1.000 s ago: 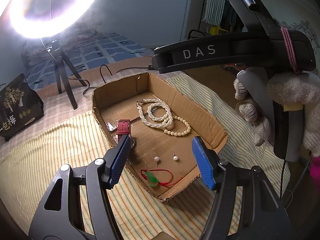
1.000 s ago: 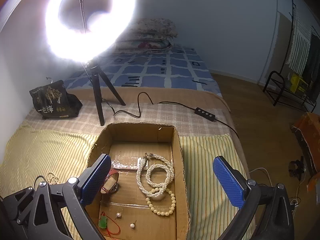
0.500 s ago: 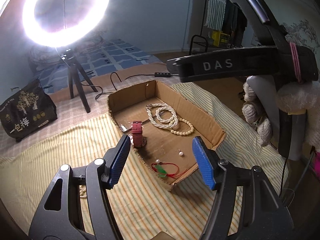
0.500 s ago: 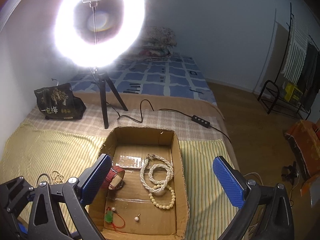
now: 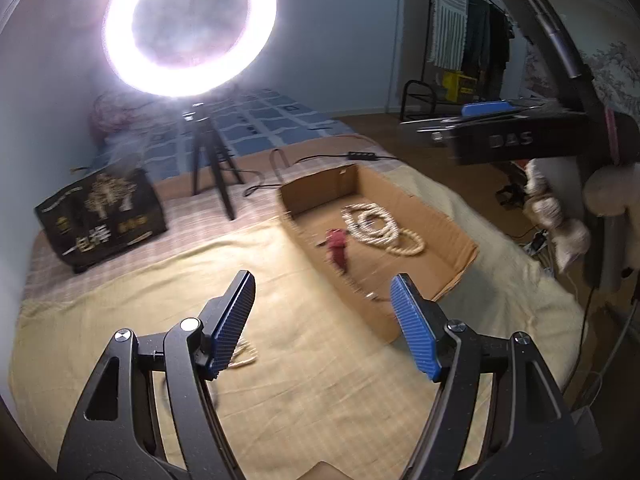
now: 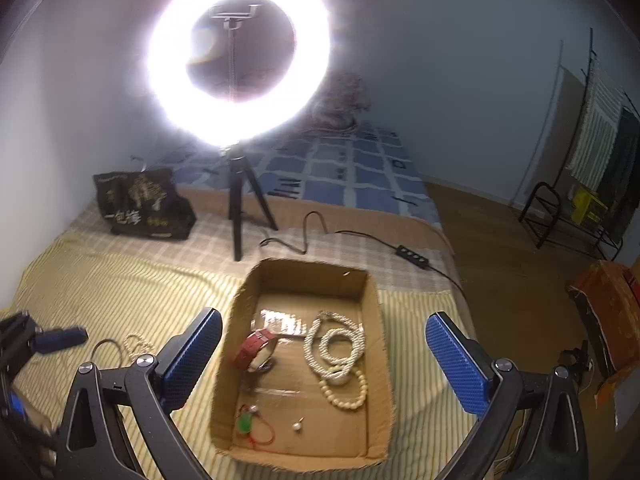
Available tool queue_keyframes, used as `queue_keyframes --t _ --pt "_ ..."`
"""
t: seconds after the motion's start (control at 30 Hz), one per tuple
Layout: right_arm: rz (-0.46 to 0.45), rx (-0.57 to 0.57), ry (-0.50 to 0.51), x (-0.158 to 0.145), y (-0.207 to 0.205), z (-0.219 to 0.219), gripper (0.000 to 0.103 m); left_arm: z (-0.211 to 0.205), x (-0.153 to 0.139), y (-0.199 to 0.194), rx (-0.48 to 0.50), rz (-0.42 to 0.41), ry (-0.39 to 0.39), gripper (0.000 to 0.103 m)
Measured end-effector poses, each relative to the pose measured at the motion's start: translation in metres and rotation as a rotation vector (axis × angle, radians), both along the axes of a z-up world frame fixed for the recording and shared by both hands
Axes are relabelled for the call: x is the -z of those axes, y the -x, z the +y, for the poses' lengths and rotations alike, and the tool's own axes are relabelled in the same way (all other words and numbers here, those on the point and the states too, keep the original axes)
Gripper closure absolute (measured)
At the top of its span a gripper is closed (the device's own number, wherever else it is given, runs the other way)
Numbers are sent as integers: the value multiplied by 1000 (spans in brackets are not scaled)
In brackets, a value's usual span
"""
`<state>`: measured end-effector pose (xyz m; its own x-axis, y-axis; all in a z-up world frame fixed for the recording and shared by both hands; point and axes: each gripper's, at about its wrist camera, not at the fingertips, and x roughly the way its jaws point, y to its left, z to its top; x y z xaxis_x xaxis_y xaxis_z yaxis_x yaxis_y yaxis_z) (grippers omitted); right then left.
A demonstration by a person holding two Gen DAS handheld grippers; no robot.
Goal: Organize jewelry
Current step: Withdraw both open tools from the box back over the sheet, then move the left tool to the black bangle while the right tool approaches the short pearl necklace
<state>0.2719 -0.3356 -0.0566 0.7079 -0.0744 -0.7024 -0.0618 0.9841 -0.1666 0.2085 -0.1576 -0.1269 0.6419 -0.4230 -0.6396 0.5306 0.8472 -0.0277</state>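
The white letters "DAS" show on the black body of the right gripper (image 5: 486, 108) as seen from the left wrist camera, and the black paper bag (image 6: 144, 204) standing on the checked cloth by the wall carries gold tree art and pale Chinese characters that are too small to read with confidence. The shallow brown cardboard box (image 6: 382, 332) lies open-topped on the yellow striped bedspread (image 6: 120, 292), its low walls frayed at the rims, with bare striped cloth on both long sides and the black tripod of the glowing ring light (image 6: 238, 52) just beyond its far end. Inside the box rest a coiled white pearl necklace (image 6: 334, 346), a cream beaded bracelet (image 6: 348, 394) touching it, a red watch strap (image 6: 254, 350), a green pendant on red cord (image 6: 248, 424) and a small pearl earring (image 6: 297, 426). The right gripper (image 6: 320, 364) hovers above the box with its blue-padded jaws spread wide and holding nothing, the box contents showing between them. The left gripper (image 5: 322, 322) is likewise wide open and empty over the bedspread, left of the box. A thin pale bead strand (image 5: 244, 354) lies on the cloth just beside its left fingertip, outside the box.
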Motion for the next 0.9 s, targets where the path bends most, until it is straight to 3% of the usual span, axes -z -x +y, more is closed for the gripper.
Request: queue_keyframes --t 0.43,0.7,0.9 --pt "128 -178 -90 20 7 65 2 120 35 4 -168 63 -52 30" --pt "286 -280 -110 60 0 112 19 159 64 -3 -236 153 -21 30" --pt "403 -323 -147 98 -6 139 32 158 80 -5 -199 197 -21 30"
